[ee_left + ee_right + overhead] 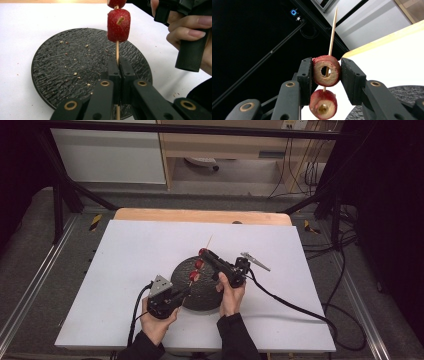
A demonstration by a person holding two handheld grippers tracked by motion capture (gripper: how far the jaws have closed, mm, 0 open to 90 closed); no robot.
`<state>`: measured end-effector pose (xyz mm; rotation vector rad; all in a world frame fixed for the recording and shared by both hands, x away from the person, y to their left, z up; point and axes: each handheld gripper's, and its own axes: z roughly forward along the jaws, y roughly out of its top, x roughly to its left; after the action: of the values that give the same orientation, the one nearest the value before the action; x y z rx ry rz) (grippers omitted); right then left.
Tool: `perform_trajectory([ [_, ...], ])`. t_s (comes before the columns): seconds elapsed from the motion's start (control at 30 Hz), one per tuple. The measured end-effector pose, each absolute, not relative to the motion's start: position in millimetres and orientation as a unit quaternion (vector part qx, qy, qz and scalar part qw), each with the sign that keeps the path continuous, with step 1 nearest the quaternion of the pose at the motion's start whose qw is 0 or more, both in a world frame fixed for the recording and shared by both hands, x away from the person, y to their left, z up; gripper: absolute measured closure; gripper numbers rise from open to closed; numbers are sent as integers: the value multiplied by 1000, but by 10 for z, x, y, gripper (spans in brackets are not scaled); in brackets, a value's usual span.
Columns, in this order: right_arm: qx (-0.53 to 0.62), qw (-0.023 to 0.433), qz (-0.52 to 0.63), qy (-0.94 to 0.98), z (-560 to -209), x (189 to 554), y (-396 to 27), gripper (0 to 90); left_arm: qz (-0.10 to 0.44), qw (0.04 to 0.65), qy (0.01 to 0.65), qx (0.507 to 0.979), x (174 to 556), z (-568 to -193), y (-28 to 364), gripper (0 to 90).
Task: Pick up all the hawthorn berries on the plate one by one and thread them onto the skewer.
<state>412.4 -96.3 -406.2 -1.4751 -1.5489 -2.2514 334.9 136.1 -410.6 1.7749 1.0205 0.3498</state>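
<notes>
Both forearms reach in over the near edge of the bench. The left hand wraps the handle of the left gripper, whose jaws are pressed together on the bare end of a skewer, angled up and away. The right hand holds the right gripper further from that edge, jaws apparently clamped on a red fruit ring threaded on the skewer, pointing away to the left.
</notes>
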Motion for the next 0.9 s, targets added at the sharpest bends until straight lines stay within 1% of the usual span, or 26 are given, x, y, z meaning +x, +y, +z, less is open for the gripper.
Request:
perform_trajectory([
  [0.37,-472,13,-714,-517,-4052,4114,-964,615,139,511,421,737,3348,-4121,1392,887],
  [0.5,-463,7,-704,-539,-4010,4119,-1003,531,137,512,421,736,3344,-4117,1428,887],
  [0.63,-457,-13,-686,-566,-3952,4118,-1063,449,138,510,422,737,3339,-4125,1471,887],
  [0.8,-451,-39,-656,-605,-3927,4122,-1169,306,141,506,420,740,3341,-4134,1507,886],
  [0.9,-445,-51,-630,-634,-3936,4123,-1237,239,142,502,415,745,3340,-4133,1528,887],
])
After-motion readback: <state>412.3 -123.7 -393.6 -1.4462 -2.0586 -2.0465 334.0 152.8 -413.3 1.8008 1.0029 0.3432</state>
